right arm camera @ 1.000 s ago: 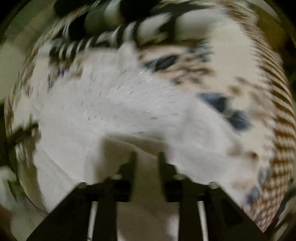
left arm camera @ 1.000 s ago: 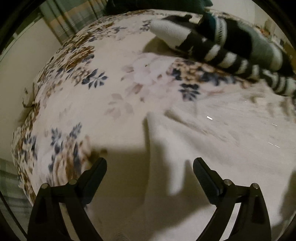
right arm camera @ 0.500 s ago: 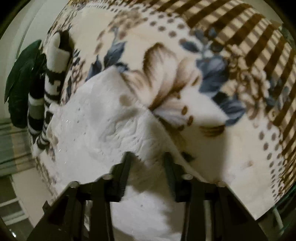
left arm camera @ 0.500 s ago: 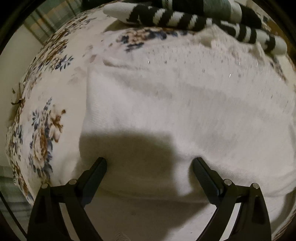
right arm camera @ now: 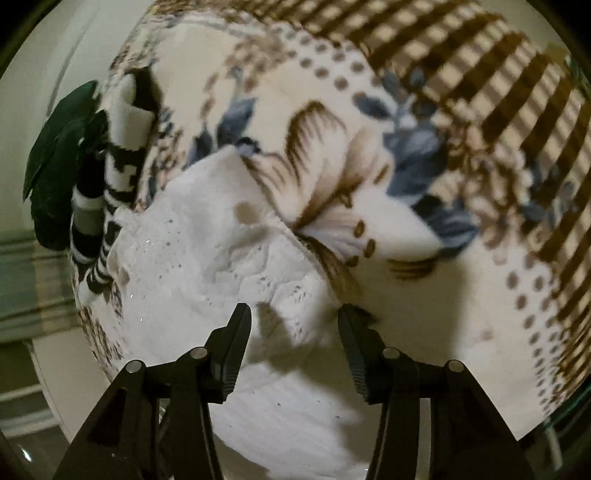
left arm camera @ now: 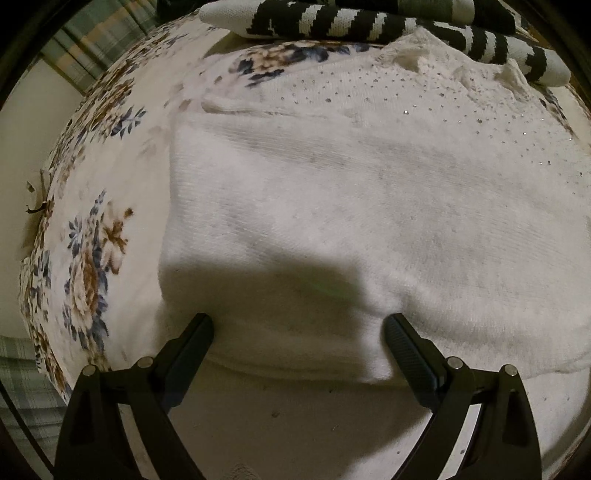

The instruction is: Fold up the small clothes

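A white knit garment (left arm camera: 351, 206) with small sparkling studs lies spread on a floral blanket (left arm camera: 96, 229), a folded edge running across it near my fingers. My left gripper (left arm camera: 299, 332) is open and empty, hovering just over that folded edge. In the right wrist view the same white garment (right arm camera: 207, 251) shows its lacy edge. My right gripper (right arm camera: 295, 325) is open over that edge, holding nothing.
A black-and-white striped knit piece (left arm camera: 369, 22) lies at the far edge of the blanket, touching the white garment; it also shows in the right wrist view (right arm camera: 107, 192) next to a dark green item (right arm camera: 55, 166). The blanket's brown striped border (right arm camera: 480, 85) is at the right.
My right gripper was shut on the white garment and has opened, letting it go. The left gripper has stayed open and has moved over the spread garment.
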The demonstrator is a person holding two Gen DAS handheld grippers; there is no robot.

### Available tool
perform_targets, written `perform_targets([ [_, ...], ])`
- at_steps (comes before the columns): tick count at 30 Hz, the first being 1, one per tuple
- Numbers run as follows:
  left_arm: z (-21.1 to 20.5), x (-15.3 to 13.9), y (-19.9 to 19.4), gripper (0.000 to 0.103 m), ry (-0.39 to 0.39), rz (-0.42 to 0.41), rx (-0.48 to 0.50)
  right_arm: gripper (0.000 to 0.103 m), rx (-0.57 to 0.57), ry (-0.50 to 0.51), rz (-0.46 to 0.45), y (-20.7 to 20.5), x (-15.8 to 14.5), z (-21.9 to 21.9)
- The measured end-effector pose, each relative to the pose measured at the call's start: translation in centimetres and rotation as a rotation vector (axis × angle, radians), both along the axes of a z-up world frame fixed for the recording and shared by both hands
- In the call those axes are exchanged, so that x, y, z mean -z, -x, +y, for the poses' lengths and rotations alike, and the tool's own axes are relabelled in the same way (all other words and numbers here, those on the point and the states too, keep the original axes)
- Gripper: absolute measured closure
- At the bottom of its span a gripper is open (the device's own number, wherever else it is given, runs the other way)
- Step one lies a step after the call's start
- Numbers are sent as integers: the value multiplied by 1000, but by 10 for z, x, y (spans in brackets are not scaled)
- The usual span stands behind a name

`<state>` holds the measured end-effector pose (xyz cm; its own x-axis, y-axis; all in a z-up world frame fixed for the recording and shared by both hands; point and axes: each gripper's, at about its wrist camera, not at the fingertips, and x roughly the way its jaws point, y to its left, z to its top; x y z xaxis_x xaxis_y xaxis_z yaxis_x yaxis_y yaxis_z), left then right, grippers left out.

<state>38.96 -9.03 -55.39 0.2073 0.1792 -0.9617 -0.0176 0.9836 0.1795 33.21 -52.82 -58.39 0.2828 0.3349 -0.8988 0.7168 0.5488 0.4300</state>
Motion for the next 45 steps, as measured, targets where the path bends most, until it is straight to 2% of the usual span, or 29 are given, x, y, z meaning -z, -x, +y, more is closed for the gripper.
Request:
perform_targets([
  [2, 0, 0, 0, 7, -3, -2, 2, 88, 17, 27, 5, 0, 2, 3],
  [3, 1, -1, 0, 7, -3, -3, 5, 97, 10, 48, 7, -2, 1, 7],
  [6, 1, -2, 1, 7, -2, -6, 10, 97, -8, 124, -45, 4, -27, 11],
  [9, 2, -3, 2, 7, 2, -4, 12, 97, -23, 125, -55, 11, -43, 9],
  [11, 1, -3, 1, 7, 2, -2, 13, 97, -23, 69, -36, 15, -39, 6],
  [18, 2, -4, 3, 7, 1, -2, 23, 97, -22, 98, 5, 33, -26, 1],
  [20, 2, -5, 3, 7, 4, 0, 19, 97, -71, 113, 19, 28, -20, 4],
  [21, 3, -8, 5, 7, 13, -3, 10, 96, -103, 122, 29, 26, -17, 7],
  [23, 9, -16, 13, 7, 39, -15, -5, 78, -135, 136, 34, 25, -17, 9],
  [25, 19, -25, 27, 7, 75, -21, -30, 40, -150, 137, 4, 30, -21, 10],
  [27, 33, -32, 45, 7, 121, -29, -58, 30, -177, 149, -13, 36, -25, 11],
  [31, 64, -38, 85, 6, 204, -30, -126, 29, -247, 178, 13, 64, -22, 13],
  [35, 91, -26, 125, 6, 249, 3, -174, 29, -281, 175, 59, 110, -11, 14],
  [39, 113, -3, 168, 6, 271, 57, -183, 29, -305, 168, 103, 166, 5, 22],
  [45, 143, 14, 221, 6, 239, 80, -163, 29, -322, 143, 165, 242, 43, 46],
])
